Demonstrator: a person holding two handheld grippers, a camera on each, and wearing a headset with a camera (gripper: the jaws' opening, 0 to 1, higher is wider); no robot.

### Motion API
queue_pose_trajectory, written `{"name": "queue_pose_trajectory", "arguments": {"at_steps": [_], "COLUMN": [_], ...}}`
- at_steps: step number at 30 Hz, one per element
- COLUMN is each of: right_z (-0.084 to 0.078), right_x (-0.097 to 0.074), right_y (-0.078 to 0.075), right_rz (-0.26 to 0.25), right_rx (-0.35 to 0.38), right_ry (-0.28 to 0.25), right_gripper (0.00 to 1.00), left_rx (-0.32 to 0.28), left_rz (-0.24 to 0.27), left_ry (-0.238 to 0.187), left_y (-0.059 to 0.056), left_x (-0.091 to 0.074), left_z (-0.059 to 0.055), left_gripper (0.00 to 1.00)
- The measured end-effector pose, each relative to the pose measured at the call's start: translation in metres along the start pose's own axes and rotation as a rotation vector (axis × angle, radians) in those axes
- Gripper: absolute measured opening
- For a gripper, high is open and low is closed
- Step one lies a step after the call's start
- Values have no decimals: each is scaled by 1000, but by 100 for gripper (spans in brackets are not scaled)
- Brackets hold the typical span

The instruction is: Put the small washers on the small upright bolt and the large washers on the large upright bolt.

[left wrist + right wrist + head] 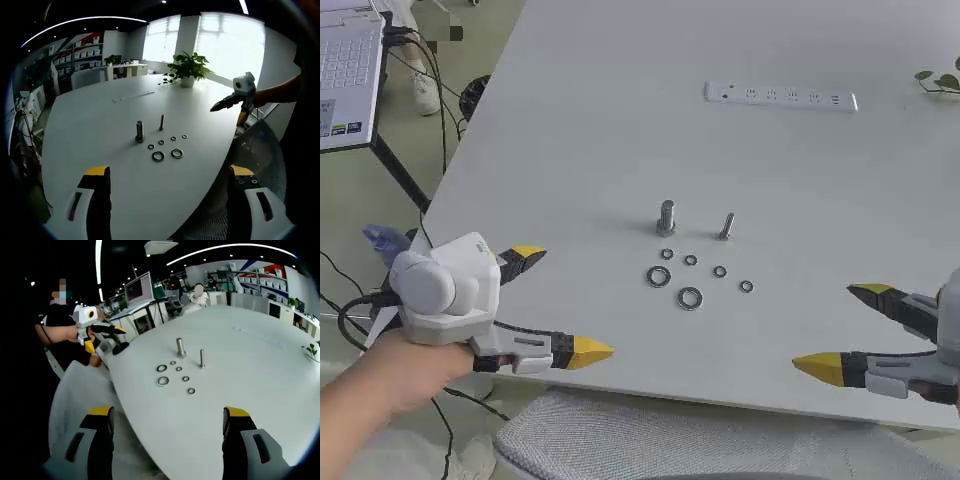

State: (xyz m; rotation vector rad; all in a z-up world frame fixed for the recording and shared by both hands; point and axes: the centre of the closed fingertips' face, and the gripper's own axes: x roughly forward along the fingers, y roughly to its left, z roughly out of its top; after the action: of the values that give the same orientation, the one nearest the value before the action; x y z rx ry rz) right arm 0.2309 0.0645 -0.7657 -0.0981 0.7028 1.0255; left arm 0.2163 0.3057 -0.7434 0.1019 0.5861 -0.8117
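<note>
While nothing sits on either bolt yet, the head view gives me the whole layout. I have the left tongs (563,301) spread wide and empty at the near left edge of the bench (620,120), and the right tongs (834,328) equally wide and empty at the near right. Between them and further in, the large bolt (666,217) and the small bolt (727,226) stand upright, side by side but apart. Just in front of them lie four small washers (720,271) in a loose row and two large washers (659,276), all flat. A power strip (780,97) lies well beyond.

Through the left gripper view, my wide jaws frame the group. The large bolt (140,131) is on the left, and the large washers (158,156) lie nearest me.

Through the right gripper view, the jaws are again wide. The small washers (185,378) trail toward me, and the small bolt (202,358) is on the right.

My worry is the pickup. The washers are thin and flat on a smooth top, so I expect a jaw tip to skate over one or push it into its neighbour. The bolts appear to stand free on their heads, so a nudge while threading a washer could topple one. The two sizes also lie close together, so I could easily take the wrong one.
</note>
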Motion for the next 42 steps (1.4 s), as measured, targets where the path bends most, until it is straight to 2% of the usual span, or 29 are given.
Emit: {"name": "queue_pose_trajectory", "arguments": {"at_steps": [5, 8, 17, 20, 25, 26, 29, 42], "right_z": [-1, 0, -3, -6, 1, 1, -1, -6], "right_x": [0, -1, -1, -1, -1, 0, 2, 1], "right_y": [1, 0, -1, -1, -2, -2, -2, -5], "right_rz": [0, -3, -8, -7, -15, -14, -11, -19], "right_rx": [-5, -10, -4, 2, 1, 3, 0, -2], "right_ry": [8, 6, 15, 36, 12, 14, 22, 22], "right_gripper": [89, 89, 89, 85, 87, 87, 87, 91], "left_rx": [6, 11, 9, 8, 9, 25, 4, 4], "left_rz": [0, 10, -1, -2, -3, 2, 1, -3], "left_ry": [8, 9, 15, 20, 19, 8, 24, 20], "left_y": [-1, 1, -1, -2, -4, -2, -2, -1], "left_x": [-1, -1, -1, -1, -1, -2, -2, -1], "left_z": [-2, -2, -3, -4, -5, -3, -4, -3], "left_gripper": [96, 99, 98, 99, 99, 99, 99, 99]}}
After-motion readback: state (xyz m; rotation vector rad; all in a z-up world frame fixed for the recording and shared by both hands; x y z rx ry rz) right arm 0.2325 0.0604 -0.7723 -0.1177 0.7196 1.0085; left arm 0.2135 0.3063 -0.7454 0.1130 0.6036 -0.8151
